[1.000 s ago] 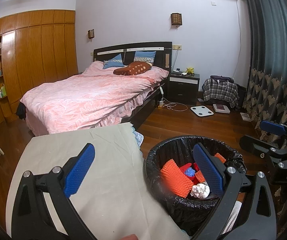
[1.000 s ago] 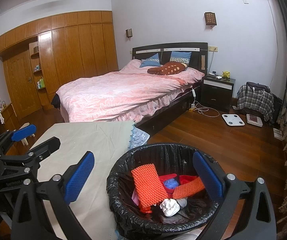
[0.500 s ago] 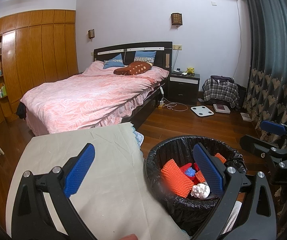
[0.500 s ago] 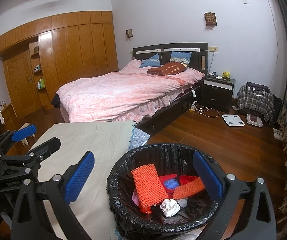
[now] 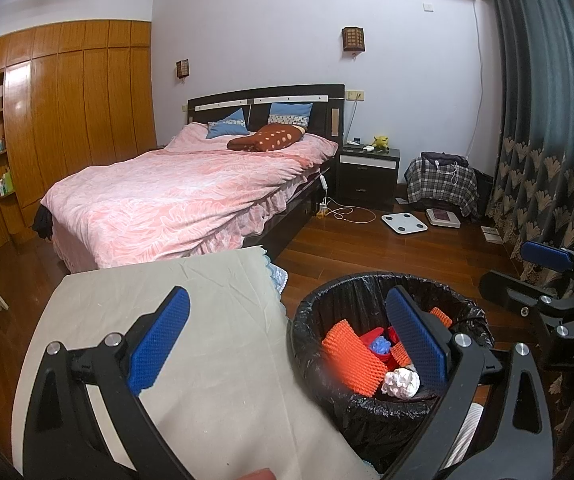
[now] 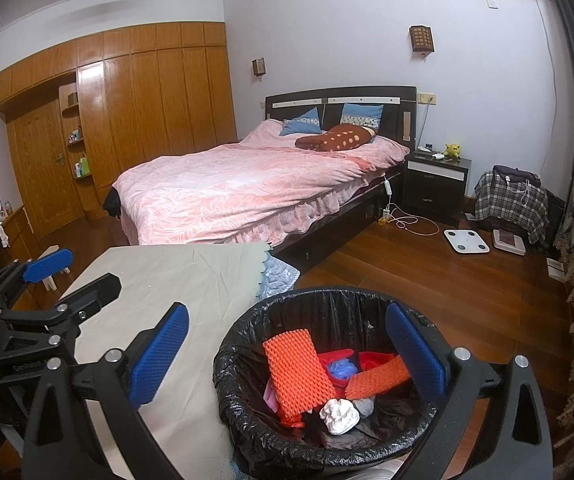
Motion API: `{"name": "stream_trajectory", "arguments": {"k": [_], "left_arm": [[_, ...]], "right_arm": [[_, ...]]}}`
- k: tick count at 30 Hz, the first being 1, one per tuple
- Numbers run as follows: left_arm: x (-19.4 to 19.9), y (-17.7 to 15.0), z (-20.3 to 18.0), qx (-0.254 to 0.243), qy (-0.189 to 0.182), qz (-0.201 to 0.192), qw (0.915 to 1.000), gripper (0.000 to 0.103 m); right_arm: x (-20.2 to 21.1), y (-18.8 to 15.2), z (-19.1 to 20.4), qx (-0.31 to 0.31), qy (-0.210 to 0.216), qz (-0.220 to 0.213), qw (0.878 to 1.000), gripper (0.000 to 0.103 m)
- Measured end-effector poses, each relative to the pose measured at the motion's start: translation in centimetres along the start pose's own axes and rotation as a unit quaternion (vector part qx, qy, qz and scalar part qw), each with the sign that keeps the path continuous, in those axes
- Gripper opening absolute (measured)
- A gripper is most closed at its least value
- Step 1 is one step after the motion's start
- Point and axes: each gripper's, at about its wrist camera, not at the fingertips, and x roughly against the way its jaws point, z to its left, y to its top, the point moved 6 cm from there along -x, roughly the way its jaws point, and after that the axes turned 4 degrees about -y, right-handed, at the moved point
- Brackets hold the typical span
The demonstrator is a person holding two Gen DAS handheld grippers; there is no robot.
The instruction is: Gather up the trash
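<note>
1. The left gripper and the right gripper are both standing wide apart, and nothing is lying between their blue ribbed pads.
2. Under the left gripper, the table covered with a grey-beige cloth is showing no trash on it.
3. Just right of the table, the round bin with a black plastic liner is holding the trash: an orange foam net sleeve, a crumpled white paper ball, red wrappers and a blue piece.
4. I judge these pieces light and soft; the paper ball is giving way under pressure, so pinching its middle is best, and the foam net at one edge.
5. Far behind, a bed with a pink quilt is standing on the wooden floor.
</note>
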Motion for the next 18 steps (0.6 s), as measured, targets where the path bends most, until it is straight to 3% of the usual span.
{"name": "stream_trajectory", "arguments": {"k": [18], "left_arm": [[0.04, 0.00, 0.24, 0.000, 0.001, -0.001, 1.0000, 0.096]], "right_arm": [[-0.17, -0.04, 0.34, 0.000, 0.000, 0.002, 1.000, 0.097]]}}
